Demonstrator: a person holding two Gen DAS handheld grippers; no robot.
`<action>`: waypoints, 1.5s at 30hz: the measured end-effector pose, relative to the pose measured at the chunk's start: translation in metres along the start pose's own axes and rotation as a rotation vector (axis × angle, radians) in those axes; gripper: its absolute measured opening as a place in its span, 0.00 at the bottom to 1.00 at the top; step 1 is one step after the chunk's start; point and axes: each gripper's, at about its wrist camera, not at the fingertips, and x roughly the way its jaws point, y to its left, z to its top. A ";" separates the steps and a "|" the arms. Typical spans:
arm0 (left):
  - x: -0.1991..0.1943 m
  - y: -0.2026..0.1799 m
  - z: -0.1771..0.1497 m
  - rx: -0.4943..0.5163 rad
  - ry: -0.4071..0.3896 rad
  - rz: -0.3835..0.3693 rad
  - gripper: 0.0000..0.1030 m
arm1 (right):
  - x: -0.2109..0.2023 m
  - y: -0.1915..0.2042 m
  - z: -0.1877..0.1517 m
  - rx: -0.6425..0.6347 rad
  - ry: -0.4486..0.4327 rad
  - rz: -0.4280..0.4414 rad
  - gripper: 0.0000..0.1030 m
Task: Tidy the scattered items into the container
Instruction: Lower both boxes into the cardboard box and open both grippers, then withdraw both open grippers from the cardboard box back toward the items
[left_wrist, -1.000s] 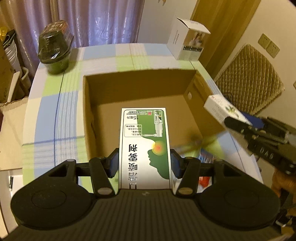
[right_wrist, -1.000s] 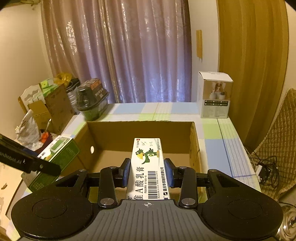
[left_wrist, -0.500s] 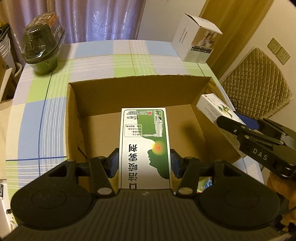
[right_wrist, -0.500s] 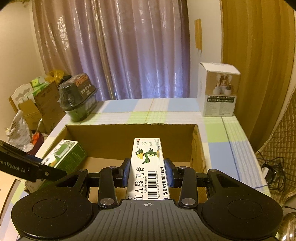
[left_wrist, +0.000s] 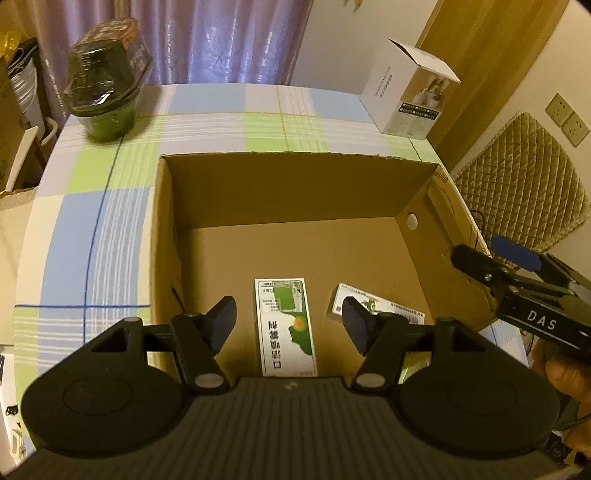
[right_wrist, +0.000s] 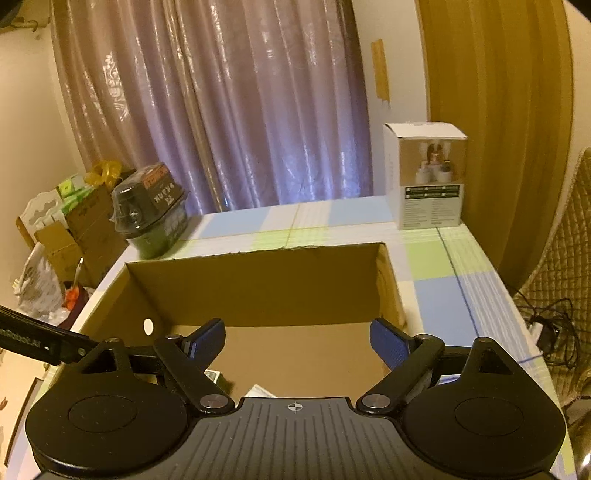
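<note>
left hand-held gripper (left_wrist: 288, 321): spread, nothing held | right hand-held gripper (right_wrist: 297, 338): spread, nothing held | green-white medicine box (left_wrist: 286, 326) and parrot-printed ointment box (left_wrist: 373, 308): seen flat in cardboard box (left_wrist: 295, 192) beneath left fingers

From my right wrist view, the tool body hides both packets in the cardboard box (right_wrist: 258, 288); only a white corner (right_wrist: 260, 390) and a green edge (right_wrist: 214, 376) peek above it.
</note>
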 end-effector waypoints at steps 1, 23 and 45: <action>-0.005 0.000 -0.002 -0.003 -0.004 -0.002 0.63 | -0.005 -0.001 0.000 0.003 -0.001 -0.003 0.88; -0.112 0.023 -0.112 -0.058 -0.053 0.072 0.87 | -0.117 0.040 -0.054 -0.003 0.030 0.028 0.88; -0.110 0.071 -0.220 0.133 0.079 0.104 0.93 | -0.135 0.072 -0.117 -0.002 0.163 0.076 0.88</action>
